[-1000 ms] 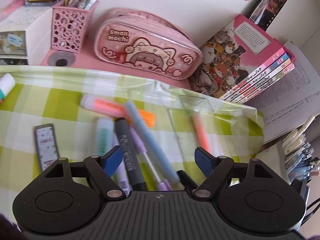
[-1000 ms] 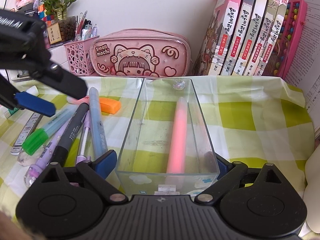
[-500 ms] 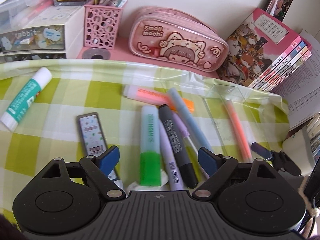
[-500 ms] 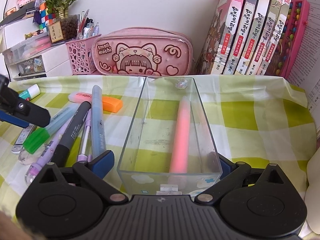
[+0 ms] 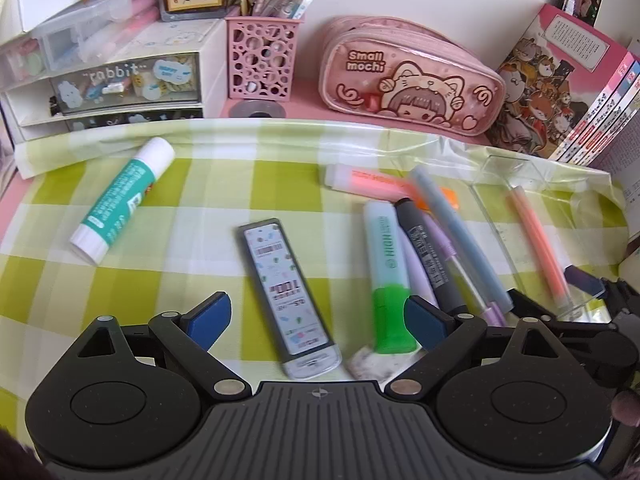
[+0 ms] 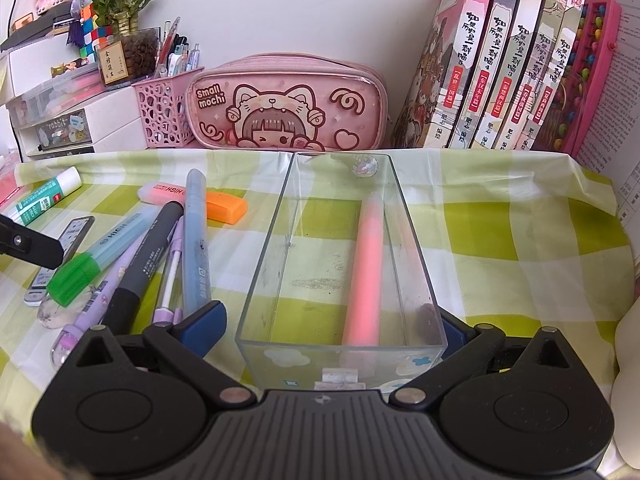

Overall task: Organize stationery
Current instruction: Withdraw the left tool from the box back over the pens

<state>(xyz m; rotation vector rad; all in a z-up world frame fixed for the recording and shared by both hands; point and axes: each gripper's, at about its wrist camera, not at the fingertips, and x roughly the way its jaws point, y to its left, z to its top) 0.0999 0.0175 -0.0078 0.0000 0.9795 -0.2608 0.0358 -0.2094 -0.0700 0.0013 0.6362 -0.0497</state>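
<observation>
**A:** What lies along the left side of the tabletop (image 5: pixel 188 200)?

**B:** A green-checked cloth covers it. At the far left edge a glue stick (image 5: pixel 122 199) lies tilted, with bare cloth all around it. A white drawer unit (image 5: pixel 120 84) and a pink pen cup (image 5: pixel 262 62) close off the back edge there.

**A:** And the left gripper (image 5: pixel 316 316)?

**B:** Its jaws are opening wide, pads pressing on nothing. A flat lead-refill case (image 5: pixel 288 296) lies on the cloth between them. The green-capped highlighter (image 5: pixel 388 272) rests just beside the right-hand pad.

**A:** Moving right?

**B:** A loose heap of pens: a dark marker (image 6: pixel 140 268), a lilac pen (image 6: pixel 96 296), a blue pen (image 6: pixel 196 240), and an orange-capped highlighter (image 6: pixel 192 200) behind them. A pink pencil case (image 6: pixel 288 116) stands at the back.

**A:** And the right gripper (image 6: pixel 332 328)?

**B:** Its jaws are also opening, set either side of the near end of a clear box (image 6: pixel 416 240); whether the pads touch its walls I cannot tell. A pink pen (image 6: pixel 364 264) lies lengthwise inside. Right of the box, the cloth is open to its edge, with books (image 6: pixel 500 60) standing behind.
</observation>
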